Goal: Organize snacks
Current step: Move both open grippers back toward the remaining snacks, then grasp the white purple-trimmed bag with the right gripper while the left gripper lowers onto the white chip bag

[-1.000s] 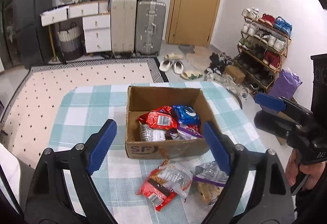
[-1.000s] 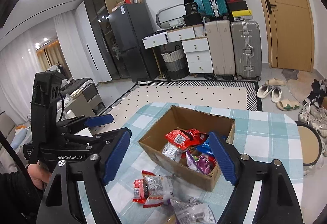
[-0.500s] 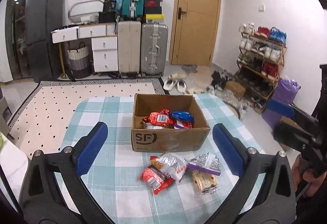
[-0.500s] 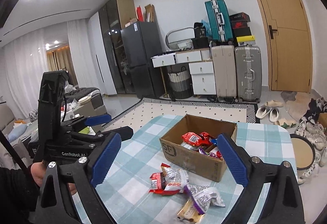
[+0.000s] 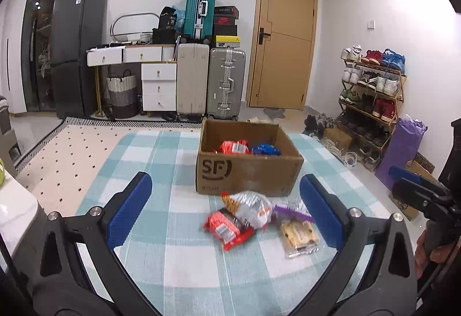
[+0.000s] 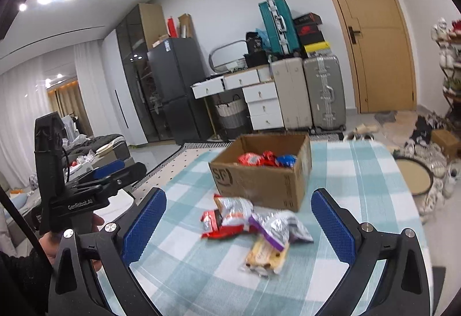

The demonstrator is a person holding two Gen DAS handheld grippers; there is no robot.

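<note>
Both grippers, left gripper (image 5: 226,210) and right gripper (image 6: 239,220), gape empty (right still opening) over bare tablecloth (image 5: 161,160).

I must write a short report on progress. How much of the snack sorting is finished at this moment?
Partly done. Some snacks, red and blue packets, already lie in the cardboard box. Nothing is in hand: the left gripper is open and empty, and the right gripper's jaws are opening with nothing gripped. A small pile of packets remains on the tablecloth before the box.

Open cardboard box (image 5: 249,171) holding red and blue packets stands beyond the left tongs (image 5: 225,209); four loose snack packets (image 5: 253,218) lie between their tips
</note>
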